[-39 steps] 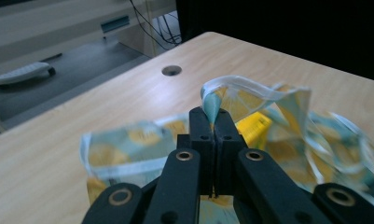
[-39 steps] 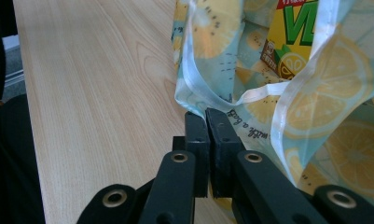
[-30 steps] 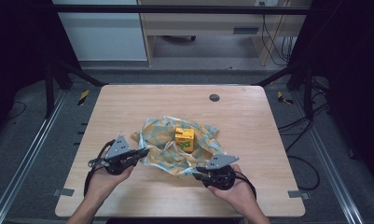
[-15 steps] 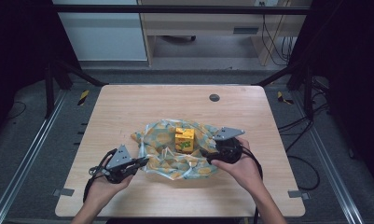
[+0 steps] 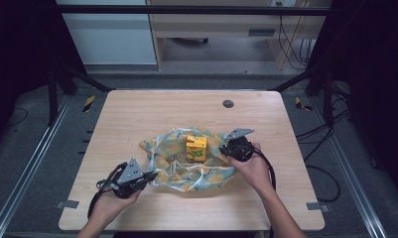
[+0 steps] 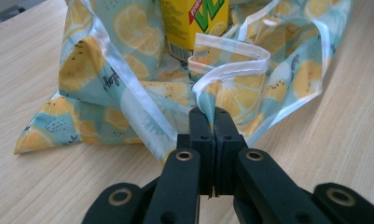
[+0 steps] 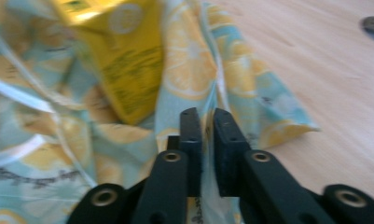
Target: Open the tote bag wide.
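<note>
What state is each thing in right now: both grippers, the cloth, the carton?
Left gripper: shut on the white-edged hem of the lemon-print cloth, at its near corner.
Right gripper: jaws nearly closed with cloth between them, at the cloth's right side.
Lemon-print cloth: crumpled on the table, partly gathered around the carton.
Yellow carton: upright in the middle of the cloth, uncovered.
Table: bare wood around the cloth, a dark round spot near the far edge.
</note>
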### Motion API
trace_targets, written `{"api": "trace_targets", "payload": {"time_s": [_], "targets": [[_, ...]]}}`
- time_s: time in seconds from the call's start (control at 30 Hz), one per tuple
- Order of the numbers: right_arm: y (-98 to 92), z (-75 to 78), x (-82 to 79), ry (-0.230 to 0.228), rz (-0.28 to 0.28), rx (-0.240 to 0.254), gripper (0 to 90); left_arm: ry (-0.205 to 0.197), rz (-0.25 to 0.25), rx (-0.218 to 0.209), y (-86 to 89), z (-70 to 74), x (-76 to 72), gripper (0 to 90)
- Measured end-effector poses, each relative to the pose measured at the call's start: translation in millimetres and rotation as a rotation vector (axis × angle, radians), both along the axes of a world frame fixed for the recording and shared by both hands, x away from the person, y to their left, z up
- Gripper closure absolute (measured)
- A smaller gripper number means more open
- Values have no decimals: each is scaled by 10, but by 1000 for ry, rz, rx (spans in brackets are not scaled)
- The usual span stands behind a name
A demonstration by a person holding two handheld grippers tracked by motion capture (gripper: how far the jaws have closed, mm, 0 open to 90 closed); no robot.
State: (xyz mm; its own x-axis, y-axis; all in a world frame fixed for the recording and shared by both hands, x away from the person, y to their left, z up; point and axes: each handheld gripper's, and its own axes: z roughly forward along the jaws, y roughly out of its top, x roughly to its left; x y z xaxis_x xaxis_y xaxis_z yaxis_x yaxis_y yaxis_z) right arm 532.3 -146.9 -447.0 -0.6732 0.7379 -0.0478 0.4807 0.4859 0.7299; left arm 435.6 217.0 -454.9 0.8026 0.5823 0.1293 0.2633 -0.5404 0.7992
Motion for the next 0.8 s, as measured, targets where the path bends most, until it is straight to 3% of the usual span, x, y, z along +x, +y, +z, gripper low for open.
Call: {"api": "trace_targets", "payload": {"time_s": [0.07, 0.23, 0.37, 0.6, 0.8], "targets": [[-43, -5, 93, -4, -21, 7, 886, -4, 8, 30, -6, -25, 26, 889], [-116, -77, 380, 6, -70, 4, 899, 6, 39, 51, 25, -91, 110, 889], [-148, -211, 546, 39, -108, 16, 900, 27, 73, 79, 69, -162, 186, 889], [-174, -345, 633, 66, -141, 15, 900, 64, 100, 121, 132, -247, 260, 893], [-230, -373, 656, 79, -161, 19, 900, 88, 98, 145, 168, -281, 264, 896]]}}
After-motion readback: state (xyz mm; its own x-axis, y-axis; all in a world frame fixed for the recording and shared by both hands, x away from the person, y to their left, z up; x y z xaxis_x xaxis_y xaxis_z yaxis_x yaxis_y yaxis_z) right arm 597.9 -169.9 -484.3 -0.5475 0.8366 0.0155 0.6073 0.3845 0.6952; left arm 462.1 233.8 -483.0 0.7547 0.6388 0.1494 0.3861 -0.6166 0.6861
